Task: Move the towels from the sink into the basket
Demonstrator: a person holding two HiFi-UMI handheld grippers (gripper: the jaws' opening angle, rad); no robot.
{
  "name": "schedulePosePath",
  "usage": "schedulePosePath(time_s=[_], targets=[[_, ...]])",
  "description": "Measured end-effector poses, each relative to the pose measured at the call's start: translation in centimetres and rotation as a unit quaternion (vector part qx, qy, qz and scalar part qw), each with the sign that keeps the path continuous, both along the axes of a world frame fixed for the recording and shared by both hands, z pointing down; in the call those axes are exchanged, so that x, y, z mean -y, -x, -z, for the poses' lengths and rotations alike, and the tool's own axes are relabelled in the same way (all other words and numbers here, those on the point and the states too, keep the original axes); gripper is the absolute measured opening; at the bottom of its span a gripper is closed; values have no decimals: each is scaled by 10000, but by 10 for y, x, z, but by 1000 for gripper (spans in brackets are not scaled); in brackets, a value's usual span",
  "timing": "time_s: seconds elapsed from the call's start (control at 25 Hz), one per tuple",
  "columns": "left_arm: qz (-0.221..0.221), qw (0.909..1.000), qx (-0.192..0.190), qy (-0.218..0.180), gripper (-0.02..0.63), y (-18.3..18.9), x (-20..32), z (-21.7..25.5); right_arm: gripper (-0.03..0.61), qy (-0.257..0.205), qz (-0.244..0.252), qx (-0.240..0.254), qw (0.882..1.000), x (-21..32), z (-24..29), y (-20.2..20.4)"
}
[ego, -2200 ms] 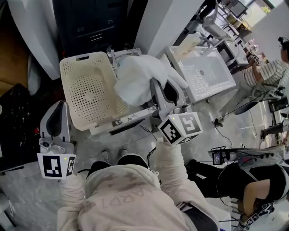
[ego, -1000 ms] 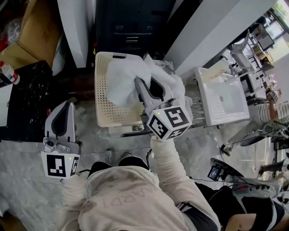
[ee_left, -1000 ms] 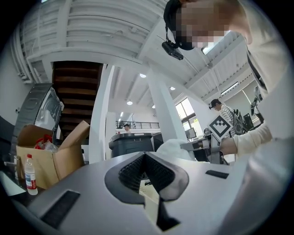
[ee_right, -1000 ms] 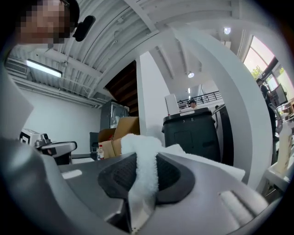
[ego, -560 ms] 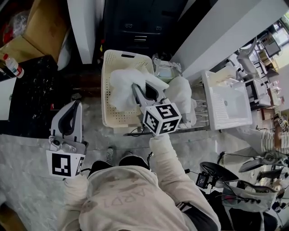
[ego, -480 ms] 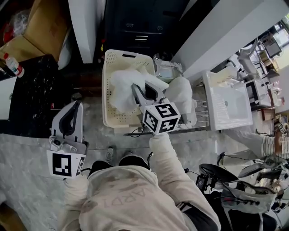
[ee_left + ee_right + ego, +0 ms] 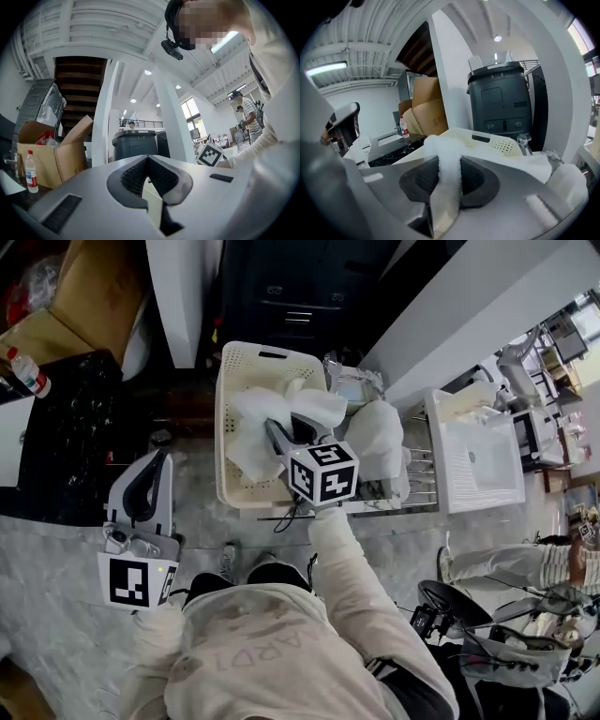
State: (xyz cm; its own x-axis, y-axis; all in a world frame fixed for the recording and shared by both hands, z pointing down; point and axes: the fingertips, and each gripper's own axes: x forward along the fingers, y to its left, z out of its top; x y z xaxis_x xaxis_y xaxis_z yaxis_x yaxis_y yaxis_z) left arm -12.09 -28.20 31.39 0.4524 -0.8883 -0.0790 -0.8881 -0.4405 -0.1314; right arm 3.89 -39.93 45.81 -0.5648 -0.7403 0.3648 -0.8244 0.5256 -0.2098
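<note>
**Towel** (image 7: 251, 423), white, fluffy. Bunched inside the basket (image 7: 225, 442), its folds down among the perforated walls. I cannot tell whether it rests on the bottom.

**Right gripper** (image 7: 281, 432). Pinches a strip of the towel between its pads, and the pile fills the whole gap. It is angled down into the basket.

**Change noted.** Two seconds back this towel was carried high over the rack beside the sink (image 7: 473, 460). A second ago it hung at the basket's rim, and it now sits lower, within the walls. By my judgement delivery is nearly done and only the release remains.

**Left gripper** (image 7: 148, 465). Jaws pressed together on nothing, held low at the person's left side, well apart from the basket.

**White bundle** (image 7: 375, 439). Lies on the rack between basket and sink. It is possibly another towel, but I am not sure. What shows of the sink's basin looks bare.
</note>
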Motion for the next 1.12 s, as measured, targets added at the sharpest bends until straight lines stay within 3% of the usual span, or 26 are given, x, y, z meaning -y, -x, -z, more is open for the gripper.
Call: schedulePosePath(time_s=[0.48, 0.72, 1.12], targets=[[35, 10000, 42, 4, 6, 9, 3, -3, 129, 1134, 335, -354, 9924, 11, -57, 16], [19, 10000, 60, 15, 5, 9, 5, -4, 140, 1422, 312, -384, 9886, 16, -70, 13], [-148, 9999, 49, 7, 6, 4, 8, -2, 190, 788, 258, -254, 9962, 7, -36, 10]])
